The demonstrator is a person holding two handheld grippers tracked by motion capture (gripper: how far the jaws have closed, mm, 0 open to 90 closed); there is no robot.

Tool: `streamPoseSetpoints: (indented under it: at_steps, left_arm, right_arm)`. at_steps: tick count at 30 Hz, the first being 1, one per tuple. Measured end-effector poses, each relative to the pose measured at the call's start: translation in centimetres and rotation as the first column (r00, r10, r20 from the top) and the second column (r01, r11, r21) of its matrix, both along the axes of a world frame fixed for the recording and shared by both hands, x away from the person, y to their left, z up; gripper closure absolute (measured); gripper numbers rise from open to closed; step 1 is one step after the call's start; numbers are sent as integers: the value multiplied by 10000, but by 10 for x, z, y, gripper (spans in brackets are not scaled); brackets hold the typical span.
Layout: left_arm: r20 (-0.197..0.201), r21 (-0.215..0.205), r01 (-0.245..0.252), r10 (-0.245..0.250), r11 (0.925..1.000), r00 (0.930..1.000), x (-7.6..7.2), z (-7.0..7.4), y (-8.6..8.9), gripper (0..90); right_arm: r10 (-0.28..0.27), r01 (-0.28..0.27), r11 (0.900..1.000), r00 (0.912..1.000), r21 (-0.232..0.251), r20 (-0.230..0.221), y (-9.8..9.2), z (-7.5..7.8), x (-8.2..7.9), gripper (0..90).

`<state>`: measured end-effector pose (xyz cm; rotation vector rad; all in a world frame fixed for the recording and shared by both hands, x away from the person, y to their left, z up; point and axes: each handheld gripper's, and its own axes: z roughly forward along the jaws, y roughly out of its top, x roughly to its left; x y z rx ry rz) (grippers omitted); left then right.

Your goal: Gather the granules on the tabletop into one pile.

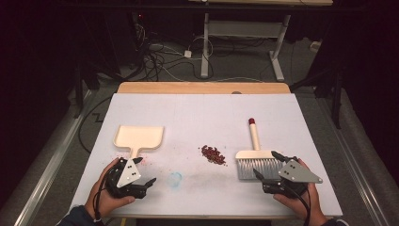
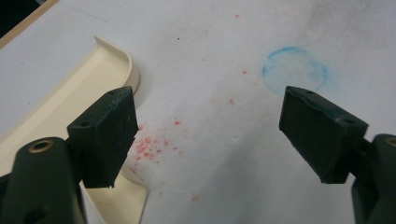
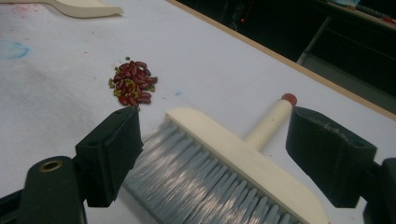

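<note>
While the right gripper (image 1: 269,166) was held with jaws wide and empty over the brush (image 3: 219,172), apparently to take it, the left gripper (image 1: 145,172) stood open beside the dustpan (image 1: 139,136) handle. The beans (image 1: 213,154) were heaped between both tools, ready for sweeping. No legible writing was found.

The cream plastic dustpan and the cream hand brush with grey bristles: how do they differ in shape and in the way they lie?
The cream plastic dustpan is a flat tray whose short handle points toward the person; the cream hand brush with grey bristles points its long, red-tipped handle away. The dustpan lies left of the pile of red beans, the brush right of it. Both lie flat on the white table, unheld.
</note>
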<state>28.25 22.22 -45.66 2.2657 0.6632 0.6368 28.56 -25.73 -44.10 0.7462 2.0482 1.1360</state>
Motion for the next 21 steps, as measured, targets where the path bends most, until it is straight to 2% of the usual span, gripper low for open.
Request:
streamPoseSetpoints:
  at_steps: [12, 21]
  left_arm:
    - [13, 117, -73, 73, 9999, 10000, 1, 0, -2, 184]
    - [-22, 106, -82, 82, 9999, 10000, 2, 0, -3, 184]
  right_arm:
    - [75, -75, 10000, 10000, 51, 6, 0, 1, -1, 192]
    - [52, -52, 9999, 10000, -145, -17, 2, -1, 0, 192]
